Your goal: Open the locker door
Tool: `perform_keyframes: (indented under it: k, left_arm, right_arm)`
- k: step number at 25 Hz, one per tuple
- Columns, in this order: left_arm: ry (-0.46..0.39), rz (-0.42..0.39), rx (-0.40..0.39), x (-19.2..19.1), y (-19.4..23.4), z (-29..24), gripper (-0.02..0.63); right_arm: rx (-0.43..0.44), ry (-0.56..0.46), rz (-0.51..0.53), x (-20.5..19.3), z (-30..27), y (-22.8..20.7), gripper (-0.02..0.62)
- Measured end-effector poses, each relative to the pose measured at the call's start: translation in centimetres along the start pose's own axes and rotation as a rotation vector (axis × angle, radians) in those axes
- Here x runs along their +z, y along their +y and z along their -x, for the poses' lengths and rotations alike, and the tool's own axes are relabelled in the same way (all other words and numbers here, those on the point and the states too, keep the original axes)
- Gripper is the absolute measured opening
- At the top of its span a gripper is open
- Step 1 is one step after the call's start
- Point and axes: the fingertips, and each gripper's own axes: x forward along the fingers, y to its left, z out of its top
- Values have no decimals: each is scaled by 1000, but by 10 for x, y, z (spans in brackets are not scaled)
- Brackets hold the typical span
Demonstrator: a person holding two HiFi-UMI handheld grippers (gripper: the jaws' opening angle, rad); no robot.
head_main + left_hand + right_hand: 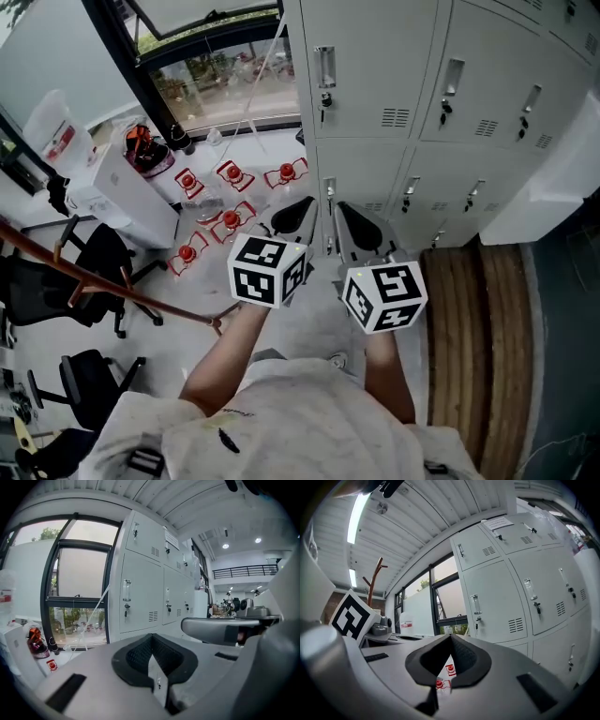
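Observation:
A bank of grey lockers (441, 103) fills the upper right of the head view, every door closed. The nearest door (361, 66) has a clear vertical handle (324, 67) with a key below it. My left gripper (295, 217) and right gripper (361, 230) are side by side, a short way in front of the lockers and touching none of them. Both are shut with nothing between the jaws. The left gripper view shows the same door (140, 595) and its handle (126, 590) ahead. The right gripper view shows the door (499, 604) and its handle (475, 604).
Several red-capped bottles (230, 197) lie on the floor left of the lockers, beside a white box (131, 197). Black office chairs (94, 267) and a wooden pole (112, 286) stand at the left. A wooden floor strip (478, 328) runs at the right.

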Motion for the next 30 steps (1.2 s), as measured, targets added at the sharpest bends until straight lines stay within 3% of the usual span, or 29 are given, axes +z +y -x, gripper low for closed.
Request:
perform_keyframes:
  k: [9, 21, 30]
  left_arm:
    - [7, 23, 40, -2, 15, -16, 5]
    - [-56, 47, -6, 27, 57, -94, 5]
    - [-80, 53, -20, 42, 97, -136, 5]
  right_arm:
    - [34, -17, -62, -4, -19, -16, -3]
    - [30, -16, -66, 5, -84, -51, -3]
    - [9, -40, -137, 12, -143, -79, -3]
